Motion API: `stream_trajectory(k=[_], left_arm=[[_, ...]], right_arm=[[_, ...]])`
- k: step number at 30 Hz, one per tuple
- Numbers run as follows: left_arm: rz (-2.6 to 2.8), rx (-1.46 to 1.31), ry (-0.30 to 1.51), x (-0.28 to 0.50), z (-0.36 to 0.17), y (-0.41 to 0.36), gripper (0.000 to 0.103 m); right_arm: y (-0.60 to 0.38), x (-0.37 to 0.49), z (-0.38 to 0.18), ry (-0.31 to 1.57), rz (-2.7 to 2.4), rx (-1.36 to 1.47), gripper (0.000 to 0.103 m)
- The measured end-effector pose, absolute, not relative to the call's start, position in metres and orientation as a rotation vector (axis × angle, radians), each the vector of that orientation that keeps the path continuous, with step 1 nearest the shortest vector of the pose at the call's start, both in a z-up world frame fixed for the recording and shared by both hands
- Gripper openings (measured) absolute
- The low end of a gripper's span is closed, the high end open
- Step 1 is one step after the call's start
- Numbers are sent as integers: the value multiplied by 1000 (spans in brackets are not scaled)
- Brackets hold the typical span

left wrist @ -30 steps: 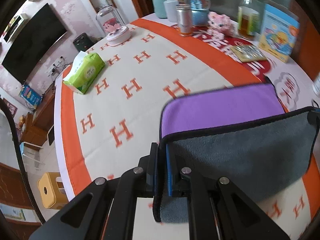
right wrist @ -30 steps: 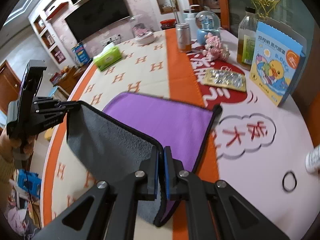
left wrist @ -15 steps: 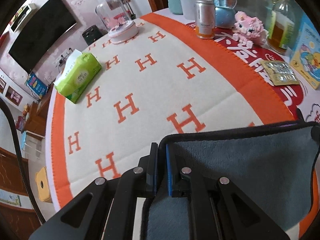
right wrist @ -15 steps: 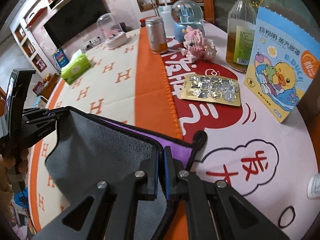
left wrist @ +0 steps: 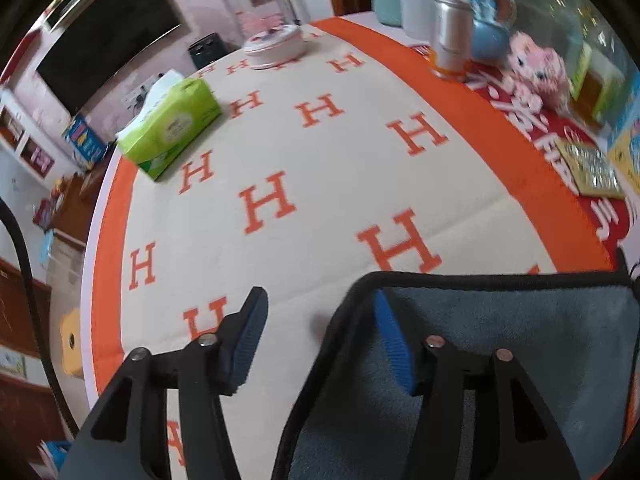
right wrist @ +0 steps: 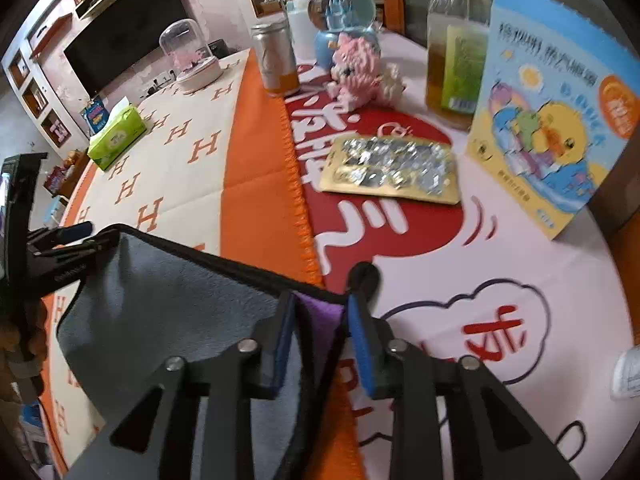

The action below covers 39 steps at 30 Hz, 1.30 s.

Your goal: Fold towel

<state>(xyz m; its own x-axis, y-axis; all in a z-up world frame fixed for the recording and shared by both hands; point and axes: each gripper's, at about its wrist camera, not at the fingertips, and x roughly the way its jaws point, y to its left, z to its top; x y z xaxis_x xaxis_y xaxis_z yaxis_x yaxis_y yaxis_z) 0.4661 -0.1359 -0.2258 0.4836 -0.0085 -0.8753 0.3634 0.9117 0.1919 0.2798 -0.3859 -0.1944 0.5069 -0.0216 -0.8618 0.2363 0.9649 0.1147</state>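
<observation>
The towel (left wrist: 500,344) is grey on one side and purple on the other, with a black hem. It lies folded over on the tablecloth, grey side up; a sliver of purple (right wrist: 320,312) shows at its corner in the right wrist view. My left gripper (left wrist: 320,320) is open, its right finger (left wrist: 390,340) over the towel's left corner, its left finger over bare cloth. My right gripper (right wrist: 320,328) is open and straddles the towel's right corner. The left gripper also shows in the right wrist view (right wrist: 60,240) at the towel's far corner.
A green tissue pack (left wrist: 172,120), a glass dome (left wrist: 272,36), a metal can (left wrist: 452,36), a snow globe (right wrist: 344,20), a pink toy (right wrist: 360,76), a bottle (right wrist: 456,36), a foil blister pack (right wrist: 392,168) and a blue box (right wrist: 556,120) stand beyond the towel.
Both grippers carried the grey half forward over the purple half and lowered it. Both have opened and let go of the towel corners.
</observation>
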Motion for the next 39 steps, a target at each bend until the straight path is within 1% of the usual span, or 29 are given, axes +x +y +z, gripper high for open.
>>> stream_trajectory(k=[3,5,10,12,16,18,20,22,24,25,26,27,28,39], left_arm=[[-217,311,1043,464,-215,-124,75],[-208,265,1035,458,-203,-116,79],[-198,218,1010,435,-174,-101,81],[-192,207,992,420,-158,-94,84],[-176,172,947,381,-122,-76,86],[-163,144,924,359,-105,-65,88],[-154,129,916,338,-92,-57,89],[-157,111,915,316,-81,-48,90],[-160,85,907,287,-70,-39,90],[-161,72,906,273,-65,-35,91],[-160,60,909,261,-62,-32,93],[-160,54,913,252,-60,-30,99],[-157,46,917,240,-58,-27,101],[-103,5,895,123,-29,4,102]], right_arm=[[-383,275,-187,1019,-161,199,30],[-381,272,-180,1012,-155,193,30],[-365,257,-157,988,-131,174,30],[-357,250,-146,975,-117,167,30],[-339,232,-125,969,-97,153,30],[-331,224,-117,967,-83,155,30],[-321,211,-106,962,-70,157,34],[-312,197,-97,954,-65,157,44],[-303,182,-89,943,-54,154,47],[-296,173,-83,942,-47,146,47],[-292,167,-79,940,-44,143,47],[-288,160,-74,936,-37,144,47],[-284,153,-70,933,-30,145,47],[-243,78,-30,921,-18,96,47]])
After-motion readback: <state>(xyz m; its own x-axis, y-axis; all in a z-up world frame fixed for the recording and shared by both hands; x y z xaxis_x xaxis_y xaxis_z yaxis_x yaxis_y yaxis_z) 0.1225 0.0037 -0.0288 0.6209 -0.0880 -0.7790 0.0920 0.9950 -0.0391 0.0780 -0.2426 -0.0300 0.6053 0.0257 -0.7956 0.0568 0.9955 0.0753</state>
